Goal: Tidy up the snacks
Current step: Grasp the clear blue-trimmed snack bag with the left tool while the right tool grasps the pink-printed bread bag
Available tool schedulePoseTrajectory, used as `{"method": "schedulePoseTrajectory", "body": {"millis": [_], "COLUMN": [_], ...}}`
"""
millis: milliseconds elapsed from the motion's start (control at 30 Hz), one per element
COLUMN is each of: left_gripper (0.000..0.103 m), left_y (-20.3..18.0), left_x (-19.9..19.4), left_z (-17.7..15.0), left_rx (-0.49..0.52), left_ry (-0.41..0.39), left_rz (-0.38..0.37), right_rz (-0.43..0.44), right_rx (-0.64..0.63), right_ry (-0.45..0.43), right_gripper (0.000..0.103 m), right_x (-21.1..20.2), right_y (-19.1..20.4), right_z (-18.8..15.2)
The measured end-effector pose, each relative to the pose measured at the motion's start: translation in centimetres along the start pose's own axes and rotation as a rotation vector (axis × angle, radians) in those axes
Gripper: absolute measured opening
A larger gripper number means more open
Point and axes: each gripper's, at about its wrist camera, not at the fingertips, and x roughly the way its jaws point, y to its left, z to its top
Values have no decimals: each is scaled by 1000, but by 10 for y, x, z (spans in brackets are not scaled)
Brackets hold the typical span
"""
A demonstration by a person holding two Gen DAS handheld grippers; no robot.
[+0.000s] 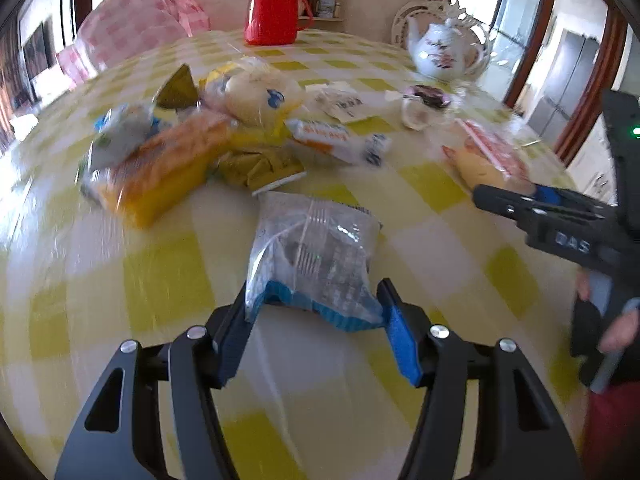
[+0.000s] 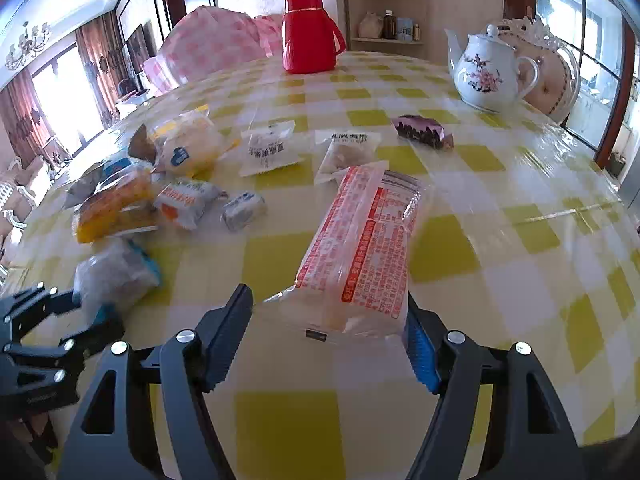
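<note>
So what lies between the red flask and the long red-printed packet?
In the right wrist view, bare checked cloth, then two small white packets near the red-printed packet; the red flask stands far behind.

Yellow-and-white checked tablecloth [image 2: 440, 248], red flask [image 2: 310, 32], white teapot [image 2: 490, 74] with pink blossoms, red-printed packet [image 2: 360, 252].

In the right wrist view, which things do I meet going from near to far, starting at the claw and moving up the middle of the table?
Right claw → red-printed clear packet → white sachet with black print → red thermos.
</note>
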Motion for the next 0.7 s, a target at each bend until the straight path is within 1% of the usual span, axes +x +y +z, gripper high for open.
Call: {"method": "schedulePoseTrajectory", "body": {"millis": [100,133,167,200,233,267,367,467,500,533,567,600,633,700], "left_gripper": [74,88,94,94,95,95,96,96,95,87,73,63,57,56], "left_y": [-1,0,1,3,4,5,8,6,5,4,5,5,4,4], "left_x": [-7,-5,-4,-2,0,3,9,12,12,11,9,7,6,4], "left_z": [-10,-8,-5,-2,1,3,8,12,11,10,10,9,7,6], "left_rx": [18,10,-4,-16,-22,-27,-30,-11,-3,2,3,5,6,3], "left_ry": [-4,4,1,-1,1,6,18,21,21,11,-1,-13,-22,-27], "left_rz": [17,25,39,51,54,59,74,79,74,59,50,39,40,33], "right_rz": [38,37,30,20,9,0,2,-23,-35,-40,-40,-35,-39,-42], "right_rx": [5,9,11,9,11,19,44,57,54,51,52,54,54,47], "right_ry": [10,10,8,5,4,9,31,50,46,39,30,18,-11,-40], "right_gripper": [71,73,76,80,86,88,88,88,88,87,82,76,73,69], "right_x": [-12,-14,-14,-14,-12,-9,-1,8,9,9,8,7,2,-3], "right_y": [3,4,4,5,5,4,2,3,4,5,5,4,3,2], "right_z": [-14,-16,-16,-15,-14,-13,-12,-10,-9,-10,-10,-11,-12,-14]}}
